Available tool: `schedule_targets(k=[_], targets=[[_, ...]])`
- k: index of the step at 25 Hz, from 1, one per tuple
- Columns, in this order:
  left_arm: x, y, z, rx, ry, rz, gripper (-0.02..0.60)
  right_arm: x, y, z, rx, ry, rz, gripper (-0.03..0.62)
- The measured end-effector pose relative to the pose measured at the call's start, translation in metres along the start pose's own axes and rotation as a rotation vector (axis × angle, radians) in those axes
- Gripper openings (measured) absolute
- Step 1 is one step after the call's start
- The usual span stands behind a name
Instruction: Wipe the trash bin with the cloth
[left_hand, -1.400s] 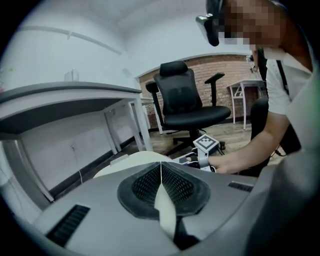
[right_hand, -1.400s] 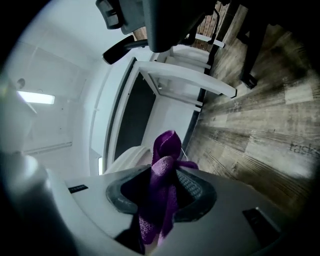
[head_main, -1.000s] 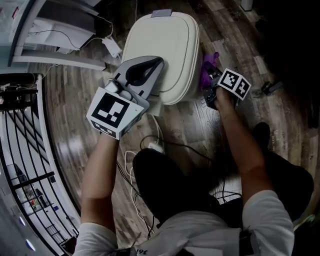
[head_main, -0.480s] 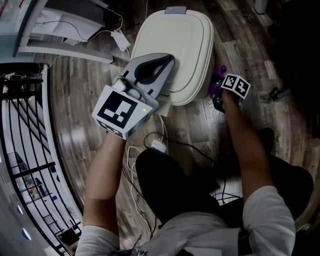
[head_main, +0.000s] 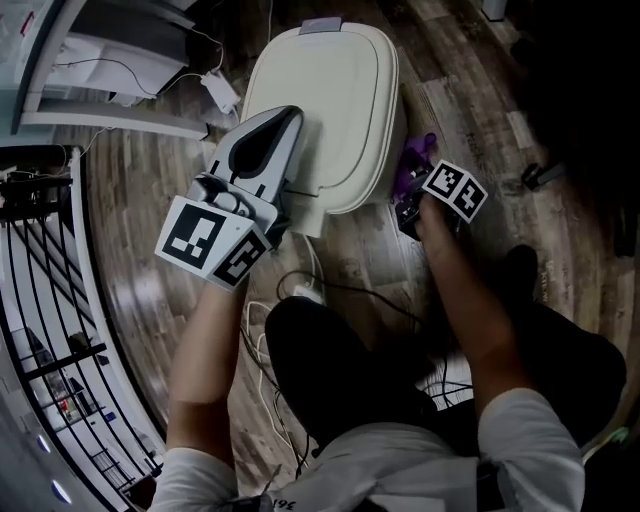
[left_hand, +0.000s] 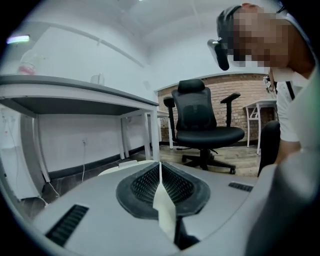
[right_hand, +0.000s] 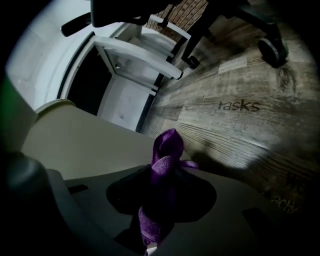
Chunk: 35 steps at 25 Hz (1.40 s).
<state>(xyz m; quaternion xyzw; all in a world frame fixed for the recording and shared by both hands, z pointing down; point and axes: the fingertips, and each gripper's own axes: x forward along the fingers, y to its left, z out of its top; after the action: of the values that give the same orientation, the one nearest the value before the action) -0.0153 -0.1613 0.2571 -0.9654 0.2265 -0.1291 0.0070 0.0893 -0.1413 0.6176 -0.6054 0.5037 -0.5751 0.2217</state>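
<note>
**Right gripper**: the jaws stand narrow and are clamped on the purple cloth. The cloth bunches between the pads and pokes out past the tips. Against half a second ago, we find this gripper a little lower, with the same grip.

**Trash bin**: cream, lid down, standing on the wood floor. Its side wall lies just left of the right gripper's tips. The cloth's free end is near that wall, but we cannot tell whether it touches.

**Left gripper**: the jaws are pressed together with nothing between them, and the tips are over the lid's left edge. It has rolled since a second ago, so its marker cube now shows two printed faces.

**Cables**: loose on the floor, behind both grippers and close to the person's knees.

**Office chair** and **desk**: far ahead of the left gripper, well apart from the bin.

**Assessment:** we judge that the lowered cloth is working, or about to work, the bin's side wall. The left gripper plays no holding part.
</note>
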Motion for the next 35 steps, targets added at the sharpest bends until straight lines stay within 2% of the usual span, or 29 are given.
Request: schedule_targets(k=[2,4,8,10,14,18,20,22,25,27,30,33,35], targets=[[-0.001,0.001,0.002,-0.025,-0.020,0.018,0.008,-0.003,0.003,-0.002,0.003,-0.021,-0.009,0.126],[-0.001,-0.010,0.005,-0.053,-0.043,0.001,0.006,0.002,0.003,0.002,-0.002,-0.018,-0.011,0.123],[0.013,-0.062,0.008,-0.046,-0.056,-0.126,0.006,0.031,0.018,0.010,-0.048,0.026,0.023,0.117],[0.023,-0.076,0.008,-0.037,-0.051,-0.159,0.006,0.050,0.034,0.012,-0.096,0.064,0.049,0.117],[0.038,-0.059,0.015,-0.085,-0.071,-0.130,0.006,0.072,0.072,0.020,-0.220,0.129,0.110,0.117],[0.037,-0.056,0.016,-0.102,-0.070,-0.147,0.006,0.048,0.091,0.035,-0.222,0.076,0.160,0.117],[0.030,-0.054,0.021,-0.071,-0.062,-0.151,0.006,0.030,0.102,0.041,-0.205,0.049,0.202,0.117],[0.023,-0.045,0.024,0.035,-0.025,-0.127,0.006,0.011,0.121,0.046,-0.153,0.022,0.272,0.117],[0.018,-0.017,0.009,0.247,0.110,-0.061,0.006,-0.019,0.159,0.049,-0.108,-0.013,0.389,0.117],[0.020,0.001,-0.009,0.330,0.194,-0.033,0.006,-0.037,0.185,0.052,-0.099,-0.035,0.454,0.117],[0.024,0.010,-0.028,0.306,0.253,-0.027,0.005,-0.061,0.210,0.059,-0.027,-0.064,0.527,0.117],[0.025,0.012,-0.025,0.259,0.237,-0.025,0.006,-0.075,0.222,0.062,-0.016,-0.072,0.575,0.117],[0.024,0.014,-0.023,0.222,0.215,-0.022,0.006,-0.075,0.218,0.051,-0.019,-0.055,0.568,0.117]])
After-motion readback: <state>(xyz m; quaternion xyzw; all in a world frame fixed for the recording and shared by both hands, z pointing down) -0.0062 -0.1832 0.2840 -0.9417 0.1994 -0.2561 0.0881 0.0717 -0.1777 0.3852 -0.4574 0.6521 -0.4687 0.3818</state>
